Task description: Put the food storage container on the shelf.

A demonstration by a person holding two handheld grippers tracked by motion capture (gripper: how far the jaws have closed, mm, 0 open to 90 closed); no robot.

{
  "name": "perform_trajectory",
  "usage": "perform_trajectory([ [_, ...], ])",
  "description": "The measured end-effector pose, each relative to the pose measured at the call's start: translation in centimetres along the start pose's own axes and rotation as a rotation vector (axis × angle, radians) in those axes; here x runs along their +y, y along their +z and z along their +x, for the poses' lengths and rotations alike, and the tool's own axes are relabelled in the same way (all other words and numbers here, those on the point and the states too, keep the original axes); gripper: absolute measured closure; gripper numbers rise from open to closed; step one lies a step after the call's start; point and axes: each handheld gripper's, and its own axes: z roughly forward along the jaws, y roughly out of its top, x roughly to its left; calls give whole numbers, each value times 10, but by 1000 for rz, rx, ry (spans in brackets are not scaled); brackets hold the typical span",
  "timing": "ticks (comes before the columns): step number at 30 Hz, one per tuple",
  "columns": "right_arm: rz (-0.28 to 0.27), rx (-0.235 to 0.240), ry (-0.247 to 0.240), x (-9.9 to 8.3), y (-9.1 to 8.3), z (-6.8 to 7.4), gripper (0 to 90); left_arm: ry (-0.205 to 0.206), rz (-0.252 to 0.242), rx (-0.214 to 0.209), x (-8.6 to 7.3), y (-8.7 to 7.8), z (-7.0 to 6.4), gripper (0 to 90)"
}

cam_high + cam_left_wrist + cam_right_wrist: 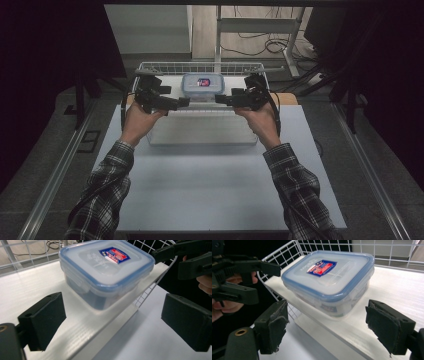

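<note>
Sleeves: plaid forearms (107, 185) come in from the near edge of the tabletop (210, 190), one on each side, both reaching forward.
Tabletop: pale sheet, bare across its near half.
Left hand: wrapped round its gripper's handle (141, 116), over the far left part of the tabletop.
Right hand: same on the other side (258, 117), over the far right part.
Left gripper: (186, 101) points inward toward the middle, jaws wide apart and holding nothing. In the left gripper view (112, 322) both black pads are clear of the box, one low left, one low right.
Right gripper: (218, 99) mirrors it, pointing inward from the right, jaws wide apart too, nothing between them. In the right gripper view (325, 327) the worn pads sit either side of the box's near corner, apart from it.
Gap: the two tips face each other and don't touch, just in front of the box.
Shelf: white board (352, 335) inside a wire basket (150, 65) at the far edge of the tabletop; its near edge hangs above the pale sheet.
Box: clear lidded container (202, 85), blue seal round the rim, red-and-blue label on top, lid on. It stands flat on the shelf near the front edge, between both grippers, untouched.
Beyond: floor and trailing cables (270, 45) behind the basket.
</note>
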Motion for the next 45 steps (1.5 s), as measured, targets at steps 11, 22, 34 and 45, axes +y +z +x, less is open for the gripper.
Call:
perform_trajectory([
  [11,29,0,-63,-12,-5,14,133,48,-20,6,-23,-9,-18,28],
  [22,36,17,-99,-27,-9,19,79,90,-19,22,-43,-12,-32,25],
  [34,22,0,-152,-47,-19,23,43,126,-16,29,-64,-15,-45,14],
  [45,20,1,-192,-71,-22,29,32,143,-14,34,-91,-13,-55,3],
])
